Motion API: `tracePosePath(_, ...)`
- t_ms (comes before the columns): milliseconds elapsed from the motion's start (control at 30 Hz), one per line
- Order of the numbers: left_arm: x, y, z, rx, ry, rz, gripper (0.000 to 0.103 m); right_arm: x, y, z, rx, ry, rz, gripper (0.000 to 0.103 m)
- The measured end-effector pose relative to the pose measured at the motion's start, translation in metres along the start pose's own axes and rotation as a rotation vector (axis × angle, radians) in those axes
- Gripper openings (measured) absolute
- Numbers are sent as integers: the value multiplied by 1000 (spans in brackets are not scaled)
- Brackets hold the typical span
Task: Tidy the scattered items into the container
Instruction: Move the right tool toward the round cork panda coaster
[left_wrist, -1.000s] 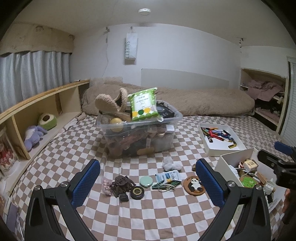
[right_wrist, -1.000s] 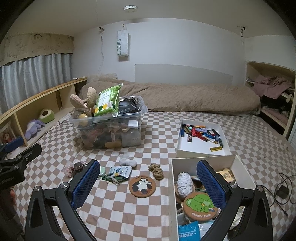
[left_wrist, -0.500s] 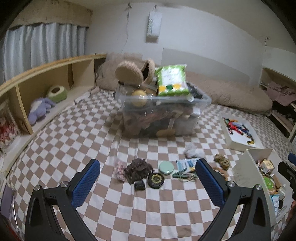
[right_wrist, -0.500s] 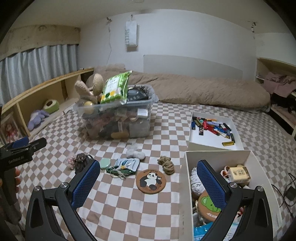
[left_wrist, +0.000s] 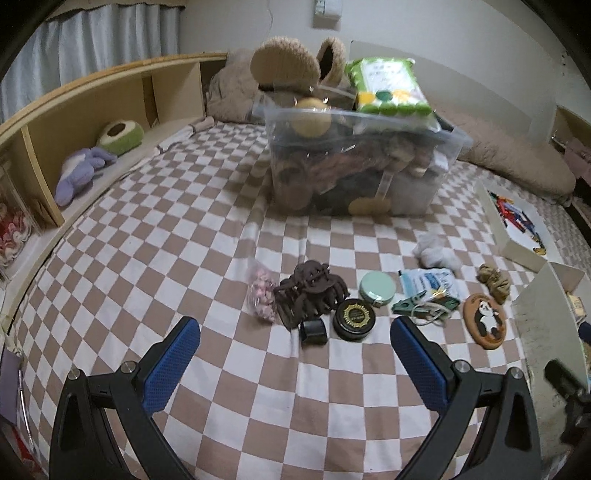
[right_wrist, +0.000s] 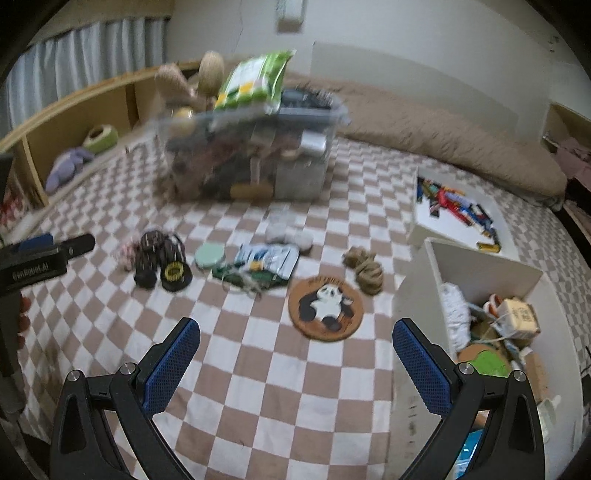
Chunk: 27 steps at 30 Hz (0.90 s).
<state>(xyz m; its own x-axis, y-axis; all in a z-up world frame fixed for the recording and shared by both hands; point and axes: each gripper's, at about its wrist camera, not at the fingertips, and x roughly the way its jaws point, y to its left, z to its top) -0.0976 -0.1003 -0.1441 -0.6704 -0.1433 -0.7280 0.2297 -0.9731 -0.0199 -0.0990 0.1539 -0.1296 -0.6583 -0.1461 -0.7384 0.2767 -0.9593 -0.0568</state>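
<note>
Scattered items: brown hair claw clip (left_wrist: 308, 293) on the checkered bed cover (left_wrist: 184, 236), touching a bag of pink beads (left_wrist: 261, 293); black round tin (left_wrist: 354, 319) and small black clip (left_wrist: 313, 331) just beside it; mint round case (left_wrist: 377, 288), green clothespin (left_wrist: 408, 303), blue-white packet (left_wrist: 430, 282), panda coaster (right_wrist: 325, 308), twine bundle (right_wrist: 364, 269) in a row toward the right
Container: white box (right_wrist: 484, 273) at the row's right end, already holding a yarn ball (right_wrist: 456, 308) and other bits
Left hand-held gripper (left_wrist: 295, 365): fingers spread wide, empty, low over the cover before the claw clip
Right hand-held gripper (right_wrist: 295, 365): likewise released, empty, near the coaster
Behind: clear bin (left_wrist: 362, 166), heaped full; white tray of batteries (right_wrist: 458, 218)
</note>
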Motion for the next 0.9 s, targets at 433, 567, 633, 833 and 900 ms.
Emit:
tracePosePath(433, 52, -14, -16, 95, 88, 48, 103, 86, 28, -33, -36, 215, 48, 103)
tracePosePath(567, 63, -22, -20, 134, 98, 62, 103, 101, 33, -41, -44, 258, 53, 103)
tracePosePath(633, 67, -24, -20, 140, 106, 57, 103, 109, 32, -45, -32, 279, 60, 103)
tracePosePath(833, 88, -27, -24, 129, 135, 39, 103, 115, 27, -51, 13, 276, 76, 103)
tracePosePath(900, 96, -28, -27, 123, 153, 33, 103, 114, 28, -53, 8, 269, 73, 103)
